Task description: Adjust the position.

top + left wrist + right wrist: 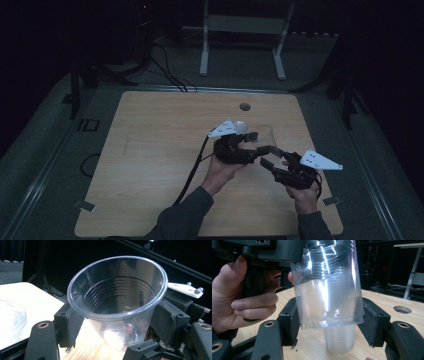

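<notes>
Left claw [248, 142], centre of the high view above the tabletop [150, 165]: jaws narrowed onto the clear plastic cup [117, 302], pads pressing its wall just under the rim. Right claw [267, 156], right of centre: pads beside the cup's lower end [329, 302], contact unclear. Judgement: the cup is light, thin-walled, slick, and crushes easily; grip lightly at the stiffer rim band.
</notes>
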`<act>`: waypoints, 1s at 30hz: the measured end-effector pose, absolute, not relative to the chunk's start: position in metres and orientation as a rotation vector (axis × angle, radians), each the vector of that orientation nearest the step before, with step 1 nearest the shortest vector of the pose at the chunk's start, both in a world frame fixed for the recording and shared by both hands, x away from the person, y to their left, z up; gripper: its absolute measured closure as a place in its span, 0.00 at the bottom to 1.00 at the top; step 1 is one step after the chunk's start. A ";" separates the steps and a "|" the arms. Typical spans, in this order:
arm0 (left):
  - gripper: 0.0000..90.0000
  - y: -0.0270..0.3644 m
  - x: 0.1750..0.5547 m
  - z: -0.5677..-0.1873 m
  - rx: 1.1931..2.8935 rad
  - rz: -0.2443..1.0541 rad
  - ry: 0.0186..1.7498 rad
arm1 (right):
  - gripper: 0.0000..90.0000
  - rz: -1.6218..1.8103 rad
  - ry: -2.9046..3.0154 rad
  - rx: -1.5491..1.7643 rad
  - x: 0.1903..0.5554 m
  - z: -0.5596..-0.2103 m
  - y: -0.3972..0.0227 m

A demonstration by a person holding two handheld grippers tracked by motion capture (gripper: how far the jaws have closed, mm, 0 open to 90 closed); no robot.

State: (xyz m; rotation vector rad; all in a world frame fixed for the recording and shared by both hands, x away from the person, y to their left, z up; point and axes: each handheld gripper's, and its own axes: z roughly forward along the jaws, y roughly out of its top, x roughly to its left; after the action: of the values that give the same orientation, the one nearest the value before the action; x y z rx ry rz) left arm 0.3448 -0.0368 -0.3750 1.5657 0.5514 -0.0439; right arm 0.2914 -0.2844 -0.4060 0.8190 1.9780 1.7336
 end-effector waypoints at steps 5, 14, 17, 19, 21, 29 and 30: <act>0.33 -0.036 0.345 -0.375 1.563 -0.041 0.549 | 0.41 1.704 2.000 0.807 0.291 -0.403 -0.284; 0.34 -0.033 0.343 -0.374 1.583 0.001 0.540 | 0.32 1.639 2.049 0.821 0.293 -0.398 -0.285; 0.34 -0.033 0.342 -0.375 1.598 0.015 0.541 | 0.29 1.614 2.082 0.820 0.294 -0.397 -0.285; 0.34 -0.033 0.341 -0.375 1.614 0.029 0.538 | 0.28 1.601 2.102 0.823 0.295 -0.396 -0.286; 0.34 -0.033 0.340 -0.375 1.629 0.050 0.539 | 0.28 1.583 2.125 0.822 0.296 -0.395 -0.286; 0.34 -0.035 0.337 -0.375 1.704 0.108 0.529 | 0.30 1.519 2.200 0.795 0.298 -0.391 -0.284; 0.34 -0.035 0.337 -0.376 1.711 0.114 0.525 | 0.30 1.503 2.210 0.790 0.298 -0.390 -0.284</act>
State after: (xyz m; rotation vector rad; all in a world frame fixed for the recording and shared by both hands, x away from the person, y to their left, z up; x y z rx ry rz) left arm 0.3366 -0.0352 -0.3756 1.7109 0.5248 0.1144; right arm 0.2985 -0.2839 -0.3903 0.7905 2.2104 1.5026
